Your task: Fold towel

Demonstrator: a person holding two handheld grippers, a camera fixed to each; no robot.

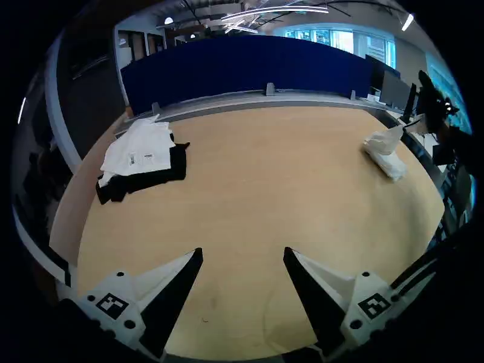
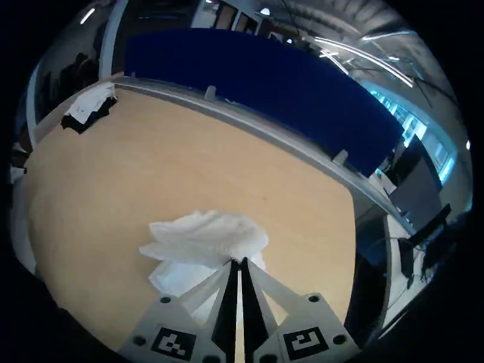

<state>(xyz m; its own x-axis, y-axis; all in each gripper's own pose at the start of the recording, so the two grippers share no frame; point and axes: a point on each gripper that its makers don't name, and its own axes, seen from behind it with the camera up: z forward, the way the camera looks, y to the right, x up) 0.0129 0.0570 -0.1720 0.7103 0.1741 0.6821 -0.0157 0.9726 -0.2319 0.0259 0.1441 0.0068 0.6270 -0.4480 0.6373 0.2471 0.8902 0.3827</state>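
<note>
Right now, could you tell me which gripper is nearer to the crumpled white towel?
Right. The right gripper is closed on the edge of the crumpled white towel; the left gripper hovers open over the table, the towel far across it.

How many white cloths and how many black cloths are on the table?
White cloths: 2, the crumpled towel and the flat white cloth on the far pile.
Black cloths: 1, the black cloth under the flat white cloth.
Total: 3.

The white towel [image 2: 206,242] at the tips of the right gripper [image 2: 240,262] looks soft, wrinkled cloth; the table [image 2: 151,169] beneath is smooth, matt light wood.
</note>
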